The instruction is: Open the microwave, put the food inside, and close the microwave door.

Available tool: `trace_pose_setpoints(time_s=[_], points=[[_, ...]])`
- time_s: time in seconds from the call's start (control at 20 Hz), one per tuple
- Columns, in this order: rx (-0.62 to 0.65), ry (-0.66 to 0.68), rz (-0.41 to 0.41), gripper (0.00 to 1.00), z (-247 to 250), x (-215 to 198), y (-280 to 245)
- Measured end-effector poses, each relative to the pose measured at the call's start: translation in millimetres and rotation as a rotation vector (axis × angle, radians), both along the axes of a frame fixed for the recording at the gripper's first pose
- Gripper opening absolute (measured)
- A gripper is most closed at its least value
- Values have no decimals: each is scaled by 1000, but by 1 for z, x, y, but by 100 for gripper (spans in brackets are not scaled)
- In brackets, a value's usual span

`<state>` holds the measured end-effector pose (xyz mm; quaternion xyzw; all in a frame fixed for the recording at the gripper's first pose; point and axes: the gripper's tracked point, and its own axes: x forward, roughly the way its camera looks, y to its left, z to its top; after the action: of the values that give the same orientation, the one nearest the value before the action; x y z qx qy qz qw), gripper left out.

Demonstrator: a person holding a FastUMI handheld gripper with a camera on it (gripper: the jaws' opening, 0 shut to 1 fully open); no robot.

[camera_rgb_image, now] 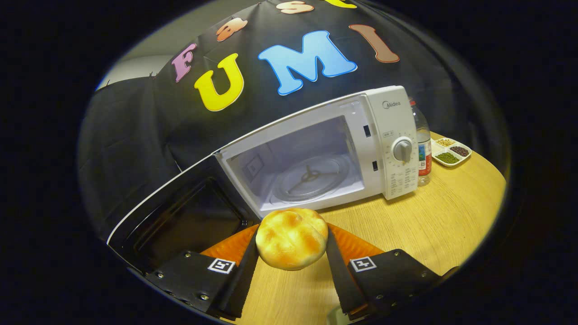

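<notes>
I am holding the claw (292, 246) clamped on the bun (291, 238), both fingers (246, 271) pressing its sides, so the food is sitting between them and lifted just clear of the desk (433, 225). The microwave (316, 153) is lying straight ahead and slightly above the bun, its door (180, 216) swung wide open to the left of the cavity, and the glass turntable (311, 178) is showing bare inside. The cavity mouth is just beyond the bun, so I am judging that the coming move is a forward push over the lower lip, keeping the bun level and a little to the right of the open door. The bun is roundish, with no long axis to worry about. The desk is pale wood grain, and to the right of the microwave a water bottle (423, 144) and a divided dish of beans (451, 151) are standing well apart from my path. Dark cloth is hanging behind everything.
</notes>
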<state>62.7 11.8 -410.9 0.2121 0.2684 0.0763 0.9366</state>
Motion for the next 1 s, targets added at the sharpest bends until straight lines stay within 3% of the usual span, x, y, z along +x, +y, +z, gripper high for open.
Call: trace_pose_setpoints(time_s=[0.45,1.0], points=[[-88,-96,-178,77,-33,122,4],[25,-15,-327,80,-79,185,18]])
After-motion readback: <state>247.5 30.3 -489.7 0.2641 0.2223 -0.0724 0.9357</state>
